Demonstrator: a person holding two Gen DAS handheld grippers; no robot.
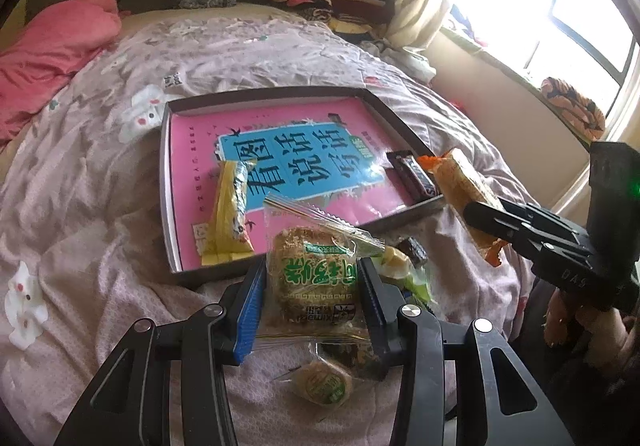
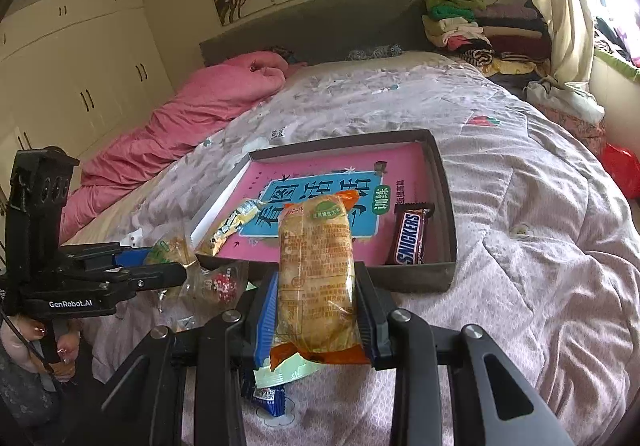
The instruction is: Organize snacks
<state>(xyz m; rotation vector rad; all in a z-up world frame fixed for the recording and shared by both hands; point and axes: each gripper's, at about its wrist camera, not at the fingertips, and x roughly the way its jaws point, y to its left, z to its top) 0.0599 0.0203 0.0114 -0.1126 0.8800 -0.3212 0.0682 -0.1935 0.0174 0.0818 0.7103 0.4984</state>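
My left gripper (image 1: 313,270) is shut on a round sesame cake (image 1: 316,278) in a clear wrapper with green writing, held above the bed just short of the tray. My right gripper (image 2: 317,274) is shut on a long pastry packet (image 2: 316,266) with orange ends, held in front of the tray's near wall. The shallow grey tray (image 1: 166,181) lies on the bed, lined with a pink book. In it lie a yellow packet (image 1: 230,209) and a Snickers bar (image 2: 410,236). The right gripper (image 1: 480,219) shows at the right of the left wrist view and the left gripper (image 2: 168,264) at the left of the right wrist view.
Loose snacks lie on the quilt under the grippers: a small round cake (image 1: 322,384), a clear packet (image 2: 220,282), a blue packet (image 2: 270,400). A pink duvet (image 2: 180,117) lies at the bed's left, folded clothes (image 2: 472,25) at the headboard. A hand (image 2: 24,342) grips the left handle.
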